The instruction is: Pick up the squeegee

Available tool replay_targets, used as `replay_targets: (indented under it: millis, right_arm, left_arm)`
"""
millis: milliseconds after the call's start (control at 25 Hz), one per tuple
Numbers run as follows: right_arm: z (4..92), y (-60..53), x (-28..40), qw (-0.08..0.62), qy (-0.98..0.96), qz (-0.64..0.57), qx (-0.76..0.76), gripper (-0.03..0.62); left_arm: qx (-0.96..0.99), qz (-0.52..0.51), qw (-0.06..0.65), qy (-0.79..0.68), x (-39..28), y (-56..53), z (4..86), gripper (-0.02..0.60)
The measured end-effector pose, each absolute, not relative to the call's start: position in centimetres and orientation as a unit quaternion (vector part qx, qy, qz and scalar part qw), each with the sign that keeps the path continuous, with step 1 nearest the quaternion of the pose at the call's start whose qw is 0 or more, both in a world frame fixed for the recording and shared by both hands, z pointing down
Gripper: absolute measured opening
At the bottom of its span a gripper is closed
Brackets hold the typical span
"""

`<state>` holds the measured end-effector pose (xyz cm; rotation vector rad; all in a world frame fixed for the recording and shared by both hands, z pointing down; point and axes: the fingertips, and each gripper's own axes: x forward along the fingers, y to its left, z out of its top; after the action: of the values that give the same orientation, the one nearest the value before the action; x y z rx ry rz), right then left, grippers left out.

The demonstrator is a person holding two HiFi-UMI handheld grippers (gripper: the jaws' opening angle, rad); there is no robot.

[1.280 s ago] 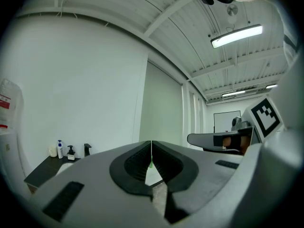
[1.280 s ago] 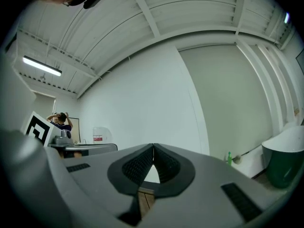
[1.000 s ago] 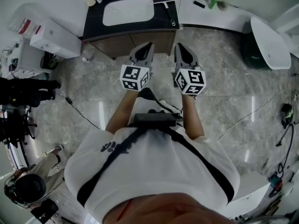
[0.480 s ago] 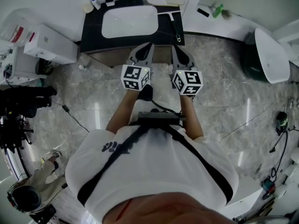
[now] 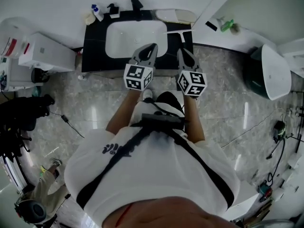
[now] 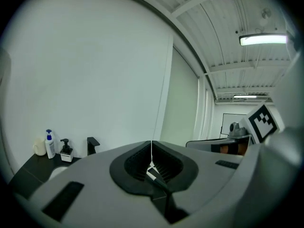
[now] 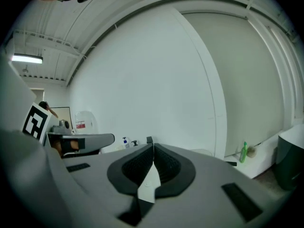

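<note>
The squeegee (image 5: 175, 33), a pale blade on a dark handle, lies on the black counter (image 5: 95, 51) just right of the white basin (image 5: 135, 38). The right gripper hides part of its handle. My left gripper (image 5: 152, 47) is held over the basin's front right edge, its jaws pressed together and empty. Just to the right of it, my right gripper (image 5: 181, 48) hovers over the squeegee's handle end, also shut and empty. Neither gripper view shows the squeegee; the left gripper (image 6: 151, 146) and the right gripper (image 7: 153, 148) both show closed pads pointing at the white wall.
Soap bottles (image 5: 96, 12) and a black faucet (image 5: 137, 4) stand at the counter's back. A green bottle (image 5: 228, 25) sits on the white ledge to the right, beside a dark bin with a white lid (image 5: 273, 70). White boxes (image 5: 47, 53) and cables occupy the left floor.
The person has walked up to the counter. Both grippers have travelled forward from over the floor to over the counter's front edge, still shut.
</note>
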<state>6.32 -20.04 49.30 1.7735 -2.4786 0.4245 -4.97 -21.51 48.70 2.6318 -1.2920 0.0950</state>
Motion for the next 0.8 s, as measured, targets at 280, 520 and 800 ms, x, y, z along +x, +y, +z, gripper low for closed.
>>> replay_targets:
  millis: [280, 520, 800]
  right_arm:
    - [55.5, -25.8, 9.7, 0.109, -0.783, 0.179, 0.586, 0.009]
    - [62.9, -31.5, 13.0, 0.203, -0.759, 0.219, 0.578, 0.009]
    - [70.3, -37.3, 15.5, 0.288, -0.741, 0.264, 0.547, 0.047]
  left_arm:
    - [0.894, 0.058, 0.137, -0.423, -3.2, -26.5, 52.4, 0.012]
    - [0.888, 0.089, 0.164, -0.421, -1.0, -30.6, 56.9, 0.012]
    - [0.881, 0.126, 0.212, -0.404, 2.5, -35.1, 62.4, 0.012]
